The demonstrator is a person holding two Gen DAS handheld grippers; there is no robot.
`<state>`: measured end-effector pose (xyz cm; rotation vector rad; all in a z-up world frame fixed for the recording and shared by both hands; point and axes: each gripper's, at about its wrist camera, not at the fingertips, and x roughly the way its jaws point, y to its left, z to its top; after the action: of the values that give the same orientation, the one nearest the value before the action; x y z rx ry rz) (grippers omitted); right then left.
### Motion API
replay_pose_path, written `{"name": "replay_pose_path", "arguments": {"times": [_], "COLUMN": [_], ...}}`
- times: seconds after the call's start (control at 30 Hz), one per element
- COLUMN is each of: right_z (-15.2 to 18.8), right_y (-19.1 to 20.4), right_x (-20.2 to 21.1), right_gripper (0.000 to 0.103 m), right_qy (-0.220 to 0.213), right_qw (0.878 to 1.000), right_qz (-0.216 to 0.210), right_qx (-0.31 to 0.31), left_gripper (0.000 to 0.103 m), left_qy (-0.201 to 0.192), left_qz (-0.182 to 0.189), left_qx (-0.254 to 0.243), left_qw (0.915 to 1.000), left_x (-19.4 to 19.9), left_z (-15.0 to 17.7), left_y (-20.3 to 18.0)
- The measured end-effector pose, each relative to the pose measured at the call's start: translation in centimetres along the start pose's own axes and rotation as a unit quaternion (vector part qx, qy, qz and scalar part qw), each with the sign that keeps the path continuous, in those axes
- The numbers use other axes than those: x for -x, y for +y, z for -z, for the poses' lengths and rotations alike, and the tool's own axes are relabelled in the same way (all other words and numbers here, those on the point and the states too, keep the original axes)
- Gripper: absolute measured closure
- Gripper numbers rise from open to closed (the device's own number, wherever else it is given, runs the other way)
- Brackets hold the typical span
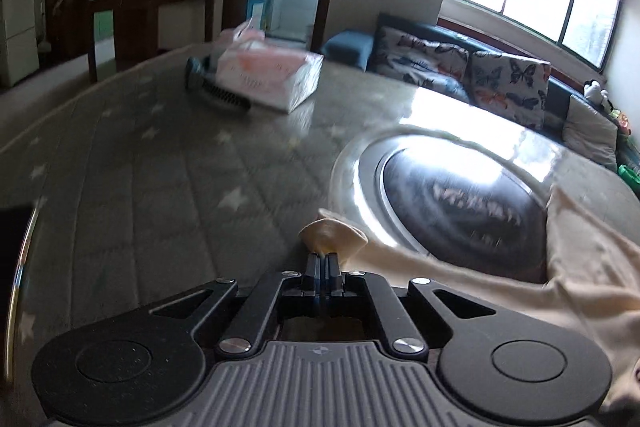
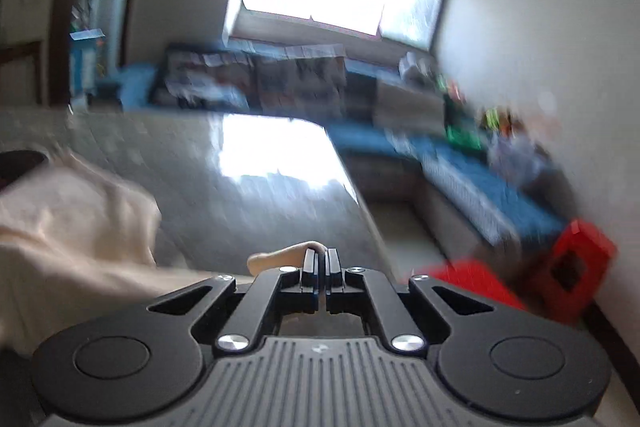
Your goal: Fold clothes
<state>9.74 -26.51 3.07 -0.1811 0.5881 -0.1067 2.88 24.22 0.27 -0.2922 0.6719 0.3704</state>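
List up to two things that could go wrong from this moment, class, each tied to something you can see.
1. Both grips are thin: the left gripper and right gripper pinch only small bunches of the cream garment, so an edge might slip free.
2. The hanging cloth could drag across the round cooktop set in the table and snag.

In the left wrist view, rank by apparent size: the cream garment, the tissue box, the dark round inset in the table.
1. Dark round inset
2. Cream garment, partly cut off by the frame, so possibly larger
3. Tissue box, farthest away
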Motion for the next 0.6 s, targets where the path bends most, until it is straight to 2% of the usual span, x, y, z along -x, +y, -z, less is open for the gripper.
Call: {"name": "replay_pose_path", "arguments": {"times": [0.1, 0.17, 0.23, 0.37, 0.47, 0.6], "right_z": [2.7, 3.8, 4.1, 3.1, 2.3, 1.8], "right_y": [-1.2, -1.6, -1.6, -1.7, -1.5, -0.5], "right_x": [-1.5, -1.9, -1.6, -0.4, -0.5, -2.5], "right_gripper": [0.092, 0.084, 0.083, 0.076, 0.071, 0.068], "right_qy": [0.045, 0.066, 0.065, 0.037, 0.030, 0.042], "right_qw": [0.999, 0.997, 0.997, 0.998, 0.999, 0.998], "right_qz": [0.024, 0.025, 0.029, 0.030, 0.003, -0.033], "right_qx": [-0.016, -0.029, -0.029, -0.028, -0.028, -0.025], "left_gripper": [0.101, 0.100, 0.096, 0.093, 0.093, 0.090], "left_qy": [0.006, 0.006, 0.002, -0.009, -0.015, -0.021], "left_qz": [-0.006, -0.007, -0.011, -0.027, -0.009, 0.047], "left_qx": [-0.006, -0.014, -0.027, -0.038, -0.047, -0.086], "left_qw": [0.9999, 0.9999, 0.9996, 0.9989, 0.9987, 0.9949], "left_x": [0.4, 0.7, 1.3, 2.0, 2.8, 4.4], "left_z": [0.5, 0.4, 0.2, -0.3, -0.4, 0.2], "left_y": [0.2, 0.1, -0.2, -0.7, -1.5, -4.5]}}
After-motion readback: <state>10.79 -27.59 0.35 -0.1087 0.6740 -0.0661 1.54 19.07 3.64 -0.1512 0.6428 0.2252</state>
